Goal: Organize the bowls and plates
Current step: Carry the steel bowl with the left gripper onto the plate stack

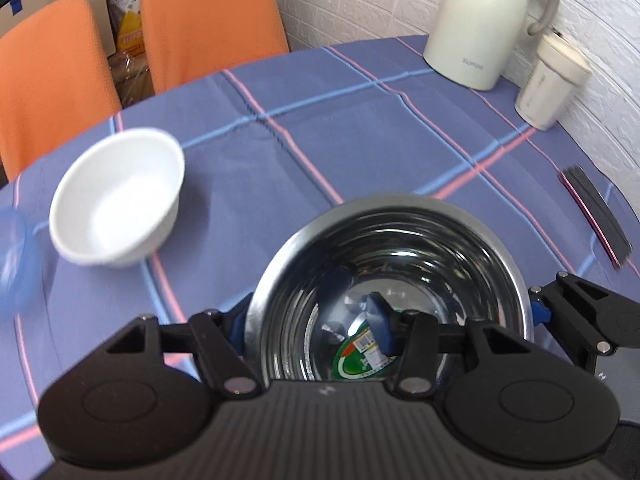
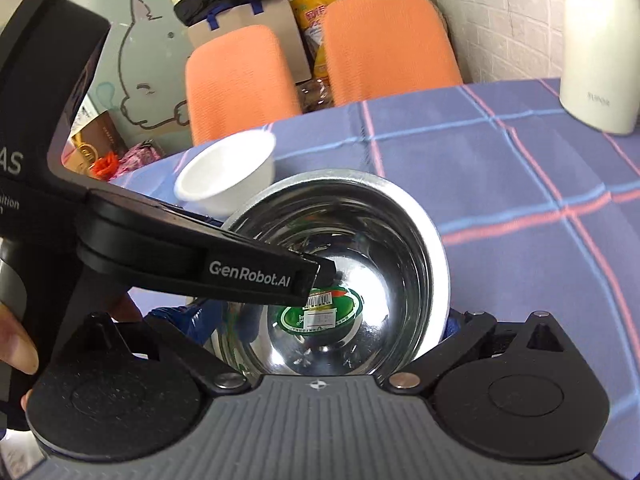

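A steel bowl [image 1: 400, 248] with a green sticker [image 2: 320, 312] on its bottom stands close before both cameras on the blue checked tablecloth [image 1: 360, 140]. My left gripper [image 1: 308, 320] is shut on its left wall, one blue pad inside and one outside. From the right wrist view its black finger [image 2: 256, 276] reaches over the rim. My right gripper [image 2: 322, 322] is spread wide, a finger on each side of the bowl's near part; whether the pads touch is unclear. A white bowl [image 1: 116, 200] sits to the left, also seen beyond the steel bowl [image 2: 228, 172].
A cream kettle [image 1: 480, 20] and a white lidded cup [image 1: 552, 80] stand at the back right by the brick wall. A dark flat item with a pink edge [image 1: 596, 216] lies at the right. Something translucent blue [image 1: 12, 256] shows at the left edge. Two orange chairs [image 1: 208, 16] stand behind the table.
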### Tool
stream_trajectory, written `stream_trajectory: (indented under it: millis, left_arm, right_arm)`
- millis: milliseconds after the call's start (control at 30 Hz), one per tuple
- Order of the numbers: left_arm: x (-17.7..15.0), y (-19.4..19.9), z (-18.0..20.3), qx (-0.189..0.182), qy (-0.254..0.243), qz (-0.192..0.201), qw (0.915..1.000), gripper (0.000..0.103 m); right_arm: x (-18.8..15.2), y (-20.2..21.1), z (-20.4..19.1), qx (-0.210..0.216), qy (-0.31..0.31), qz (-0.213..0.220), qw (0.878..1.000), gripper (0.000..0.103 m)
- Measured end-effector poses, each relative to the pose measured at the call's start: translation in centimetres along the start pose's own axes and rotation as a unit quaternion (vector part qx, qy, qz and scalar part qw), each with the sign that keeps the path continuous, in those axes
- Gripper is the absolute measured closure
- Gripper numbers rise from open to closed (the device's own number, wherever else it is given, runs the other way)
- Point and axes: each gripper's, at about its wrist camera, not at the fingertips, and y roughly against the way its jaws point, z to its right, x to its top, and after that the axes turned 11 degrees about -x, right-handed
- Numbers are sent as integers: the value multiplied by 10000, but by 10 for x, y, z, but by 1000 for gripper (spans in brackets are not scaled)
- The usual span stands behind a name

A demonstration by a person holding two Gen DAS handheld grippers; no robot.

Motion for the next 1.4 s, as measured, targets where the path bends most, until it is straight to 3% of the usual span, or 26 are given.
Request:
stream_trajectory:
  millis: [300, 633, 733, 867, 933, 1200, 1400]
  left_arm:
    - [-70, 33, 18, -3, 49, -64, 10000, 52]
    - [-90, 29, 15, -123, 235, -65, 9996, 50]
    - [-92, 27, 14, -129, 238, -4, 9996, 45]
    - [-92, 27, 12, -119, 364, 114, 9992, 15]
    - [-93, 32, 10, -55, 411, 273, 9988, 7]
    - [-94, 73, 11, 249, 269, 961, 9947, 5]
    - [-95, 87, 10, 290, 267, 1122, 9929, 5]
  right_arm:
    - [-52, 39, -24, 190, 48, -80, 9998, 13]
    - [-70, 36, -26, 166, 31, -235, 9996, 13]
    - [-75, 36, -27, 184, 86, -268, 9994, 13]
    - [-78, 36, -26, 208, 102, -311, 9992, 14]
    - [-78, 39, -25, 185, 117, -281, 9994, 14]
    - [-75, 61, -9, 39, -54, 132, 9999, 14]
    - [-71, 63, -6, 22, -97, 136, 9999, 15]
